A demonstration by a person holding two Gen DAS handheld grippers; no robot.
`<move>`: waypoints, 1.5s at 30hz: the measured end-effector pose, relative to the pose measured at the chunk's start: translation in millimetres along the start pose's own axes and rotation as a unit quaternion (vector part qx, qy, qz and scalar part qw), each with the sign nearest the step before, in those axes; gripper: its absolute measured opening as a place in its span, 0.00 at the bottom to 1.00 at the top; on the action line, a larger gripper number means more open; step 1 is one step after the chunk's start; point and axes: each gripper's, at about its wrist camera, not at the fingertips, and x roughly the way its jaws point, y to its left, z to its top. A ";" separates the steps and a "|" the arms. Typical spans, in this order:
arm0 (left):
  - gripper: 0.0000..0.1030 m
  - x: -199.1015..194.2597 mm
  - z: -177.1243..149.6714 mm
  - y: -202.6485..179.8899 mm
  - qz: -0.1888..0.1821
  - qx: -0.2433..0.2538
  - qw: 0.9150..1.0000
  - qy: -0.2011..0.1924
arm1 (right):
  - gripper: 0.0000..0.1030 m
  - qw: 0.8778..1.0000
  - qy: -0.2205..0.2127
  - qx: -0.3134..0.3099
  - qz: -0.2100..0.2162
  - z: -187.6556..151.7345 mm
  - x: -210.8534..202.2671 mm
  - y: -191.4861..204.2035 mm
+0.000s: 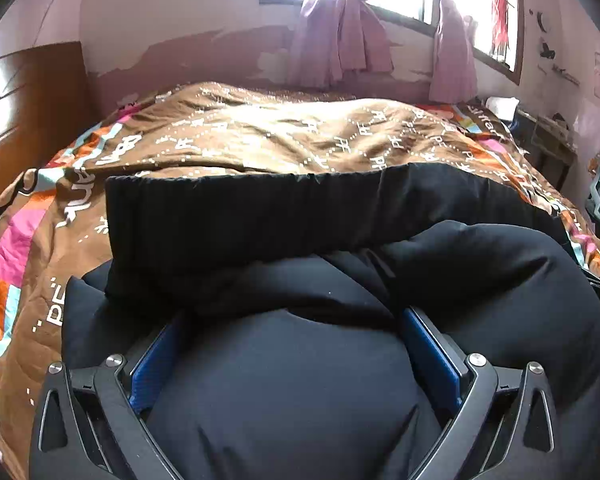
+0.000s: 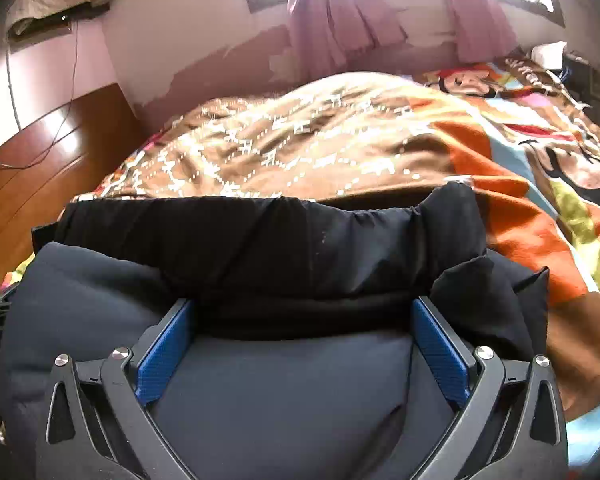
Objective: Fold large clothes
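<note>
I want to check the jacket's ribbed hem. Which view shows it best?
The left wrist view: the ribbed hem is sharper there, its ribbing visible along a long span. The right wrist view shows it darker, its ribbing barely readable.

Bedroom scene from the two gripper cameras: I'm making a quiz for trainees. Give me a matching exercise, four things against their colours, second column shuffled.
Things:
1. jacket
2. curtains
3. gripper pads
4. headboard

Colours:
A. blue
B. brown wood
C. black
D. pink-purple

Pairs: 1-C, 2-D, 3-A, 4-B
</note>
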 end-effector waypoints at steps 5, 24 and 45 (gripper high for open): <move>1.00 -7.9 3.4 -0.5 0.008 0.003 1.000 0.002 | 0.99 0.999 -0.032 -0.004 -0.008 -4.1 -15.4 -0.9; 1.00 -50.3 -51.0 117.5 -0.078 -0.126 0.985 0.088 | 0.99 0.995 0.028 0.088 0.036 -65.0 -98.3 -105.8; 1.00 -6.8 -49.4 136.3 -0.140 -0.155 0.964 0.163 | 0.99 0.975 0.048 0.131 0.171 -83.2 -48.0 -118.3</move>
